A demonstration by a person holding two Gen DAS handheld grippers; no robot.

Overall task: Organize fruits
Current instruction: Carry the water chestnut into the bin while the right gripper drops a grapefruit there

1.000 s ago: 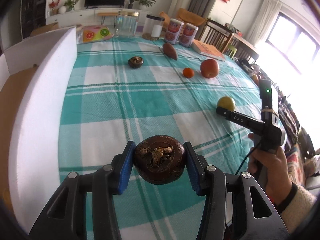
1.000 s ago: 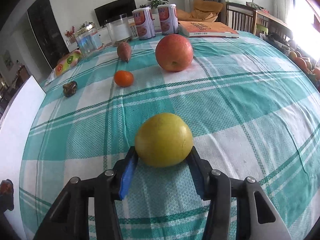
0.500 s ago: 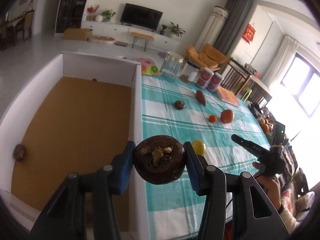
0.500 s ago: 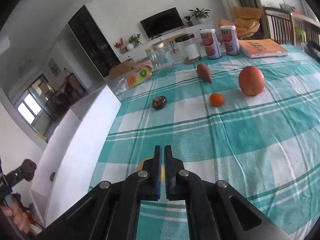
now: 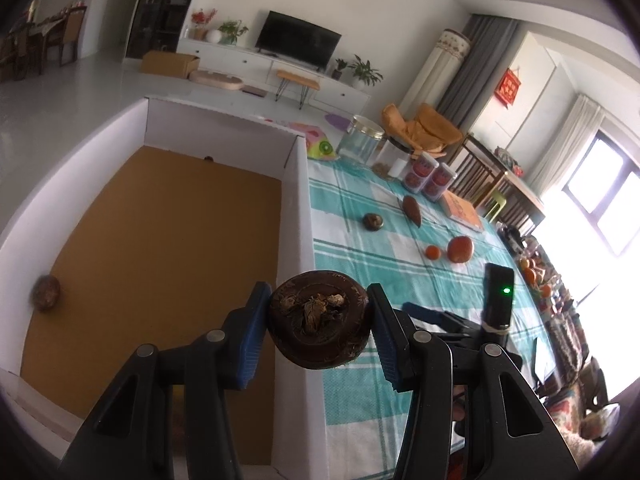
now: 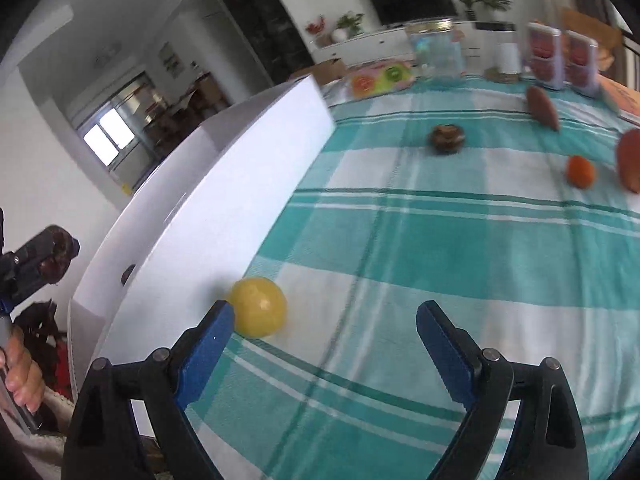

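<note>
Two grippers are seen. The left gripper [image 5: 318, 326] is clamped on one dark brown round fruit [image 5: 318, 324], its blue fingers [image 5: 252, 332] pressed against both sides, and the fruit is held above the near wall of a white box [image 5: 298, 216], right over the box's long edge beside the desk [image 5: 360, 380]. The right gripper [image 6: 322, 344] has just been opening; its fingers [image 6: 204, 350] are spread wide with nothing between them. One yellow fruit [image 6: 258, 306] is lying on the checked cloth just beyond the left fingertip, touching or nearly touching the box's outer wall [image 6: 224, 216].

Inside the box one brown fruit [image 5: 46, 292] is seen against the far left wall, and the rest of the cardboard floor [image 5: 160, 248] is bare.

On the desk four more pieces are counted: one dark brown round fruit [image 5: 373, 222], one long reddish-brown one [image 5: 412, 210], one small orange [image 5: 433, 252] and one large red fruit [image 5: 460, 249]. The last two lie just beside each other; the others are well apart. Two jars [image 5: 362, 142] and two red cans [image 5: 430, 174] are lined up along the far edge, with one book [image 5: 462, 212] near them. A wide stretch of cloth between the yellow fruit and the other pieces is left open.
</note>
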